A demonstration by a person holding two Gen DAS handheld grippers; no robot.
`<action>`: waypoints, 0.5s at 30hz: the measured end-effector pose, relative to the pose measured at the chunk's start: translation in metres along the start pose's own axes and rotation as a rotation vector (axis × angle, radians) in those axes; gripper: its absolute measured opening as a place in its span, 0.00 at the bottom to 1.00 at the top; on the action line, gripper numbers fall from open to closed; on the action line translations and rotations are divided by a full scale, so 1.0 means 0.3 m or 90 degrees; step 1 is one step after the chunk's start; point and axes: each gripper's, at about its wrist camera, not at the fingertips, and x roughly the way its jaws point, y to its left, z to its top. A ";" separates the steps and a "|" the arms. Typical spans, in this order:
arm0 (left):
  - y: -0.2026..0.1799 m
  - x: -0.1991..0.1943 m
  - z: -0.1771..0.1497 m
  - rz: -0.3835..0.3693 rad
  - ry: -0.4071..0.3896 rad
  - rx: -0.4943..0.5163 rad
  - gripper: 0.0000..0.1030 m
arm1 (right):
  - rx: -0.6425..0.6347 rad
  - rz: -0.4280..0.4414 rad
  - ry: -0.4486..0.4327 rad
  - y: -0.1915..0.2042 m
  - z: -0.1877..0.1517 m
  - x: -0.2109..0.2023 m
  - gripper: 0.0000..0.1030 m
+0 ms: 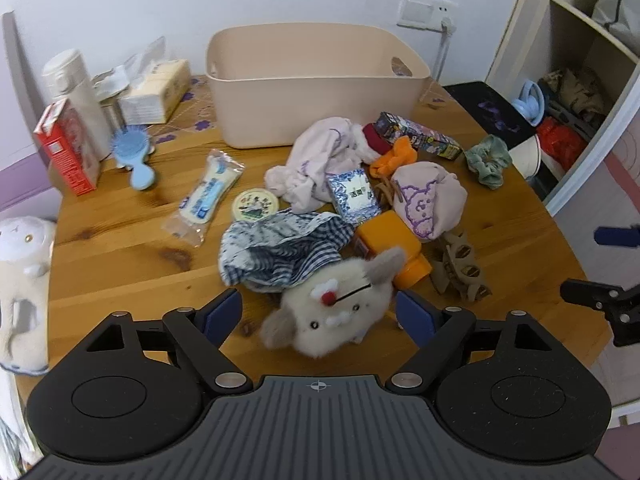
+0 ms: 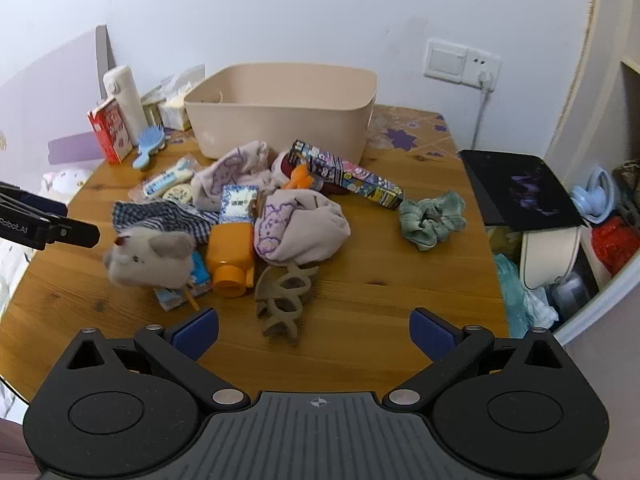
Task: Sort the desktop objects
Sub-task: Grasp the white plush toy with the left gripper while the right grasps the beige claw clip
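A grey-white plush toy (image 1: 332,320) (image 2: 148,260) lies at the near edge of a pile on the wooden table (image 1: 120,248). My left gripper (image 1: 320,314) is open, its blue pads on either side of the toy and apart from it. My right gripper (image 2: 315,332) is open over bare wood, just behind a tan hair claw (image 2: 284,300). The pile holds a checked cloth (image 1: 280,252), an orange bottle (image 2: 232,252), pink cloths (image 1: 428,204), a colourful box (image 2: 348,176) and a green scrunchie (image 2: 432,218). A beige bin (image 1: 280,112) stands behind it.
At the table's back left stand a red carton (image 1: 68,152), a white flask (image 1: 76,92), tissues (image 1: 156,92) and a blue hairbrush (image 1: 136,160). A wrapped packet (image 1: 208,196) and a round tin (image 1: 256,205) lie nearby. A black pad (image 2: 520,188) and a shelf unit (image 1: 592,92) border the right.
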 end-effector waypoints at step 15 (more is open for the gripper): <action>-0.003 0.239 -0.007 0.018 0.064 -0.006 0.75 | -0.082 0.093 0.090 -0.013 0.045 0.322 1.00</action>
